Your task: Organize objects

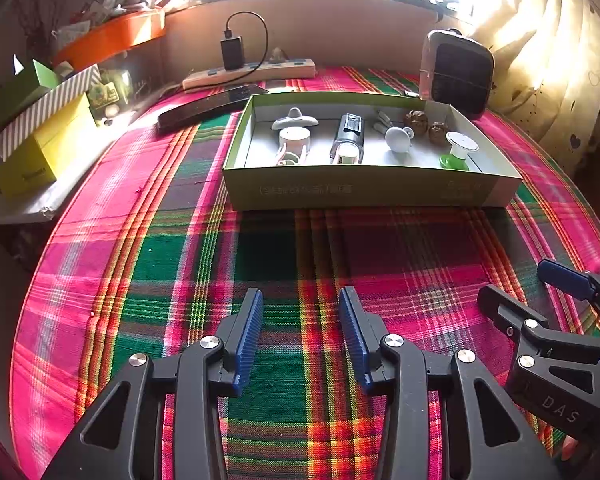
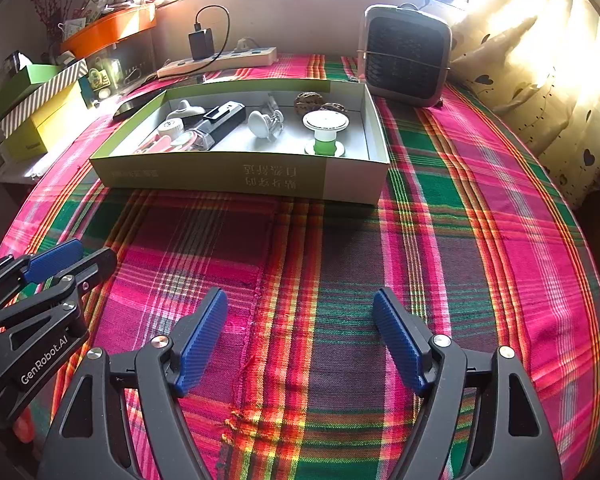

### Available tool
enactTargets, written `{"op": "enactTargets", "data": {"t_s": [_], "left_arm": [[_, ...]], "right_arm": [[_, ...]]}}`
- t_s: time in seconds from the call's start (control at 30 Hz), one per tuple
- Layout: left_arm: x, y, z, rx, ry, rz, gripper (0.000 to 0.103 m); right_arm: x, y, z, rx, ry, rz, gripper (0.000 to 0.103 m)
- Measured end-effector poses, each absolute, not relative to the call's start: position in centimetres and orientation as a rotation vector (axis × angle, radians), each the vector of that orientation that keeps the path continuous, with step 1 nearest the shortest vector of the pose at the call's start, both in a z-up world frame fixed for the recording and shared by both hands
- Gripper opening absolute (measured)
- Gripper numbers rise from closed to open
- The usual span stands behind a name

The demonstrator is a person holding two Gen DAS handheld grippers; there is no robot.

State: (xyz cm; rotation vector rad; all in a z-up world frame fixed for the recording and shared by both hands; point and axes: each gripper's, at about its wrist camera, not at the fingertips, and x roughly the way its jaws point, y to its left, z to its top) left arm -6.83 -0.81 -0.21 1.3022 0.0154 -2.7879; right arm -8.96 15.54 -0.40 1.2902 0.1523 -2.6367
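An open green cardboard box (image 1: 364, 190) (image 2: 220, 172) lies at the far side of the plaid tablecloth. Inside it are a white and green spool (image 1: 458, 152) (image 2: 325, 130), a white round knob (image 1: 398, 139), a dark grey device (image 1: 349, 136), a white cup-like piece (image 1: 294, 140) and two brown walnuts (image 1: 416, 120). My left gripper (image 1: 301, 292) (image 2: 94, 251) hovers open over bare cloth, well short of the box. Beside it, my right gripper (image 2: 300, 293) (image 1: 514, 280) is open wider, with nothing between its blue pads.
A grey heater (image 2: 406, 58) stands behind the box's right end. A power strip with a black charger (image 1: 252, 74) and a long black object (image 1: 208, 106) lie at the back. Stacked yellow and striped boxes (image 1: 44, 148) crowd the left side. A curtain (image 2: 540, 80) hangs on the right.
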Motion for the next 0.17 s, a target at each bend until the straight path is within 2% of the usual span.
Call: {"op": "enactTargets", "data": {"t_s": [0.17], "left_arm": [[-6.83, -0.77, -0.21, 1.303, 0.018, -2.788, 0.038]], "right_arm": [[-8.96, 15.54, -0.4, 1.29, 0.152, -2.637, 0.076]]}}
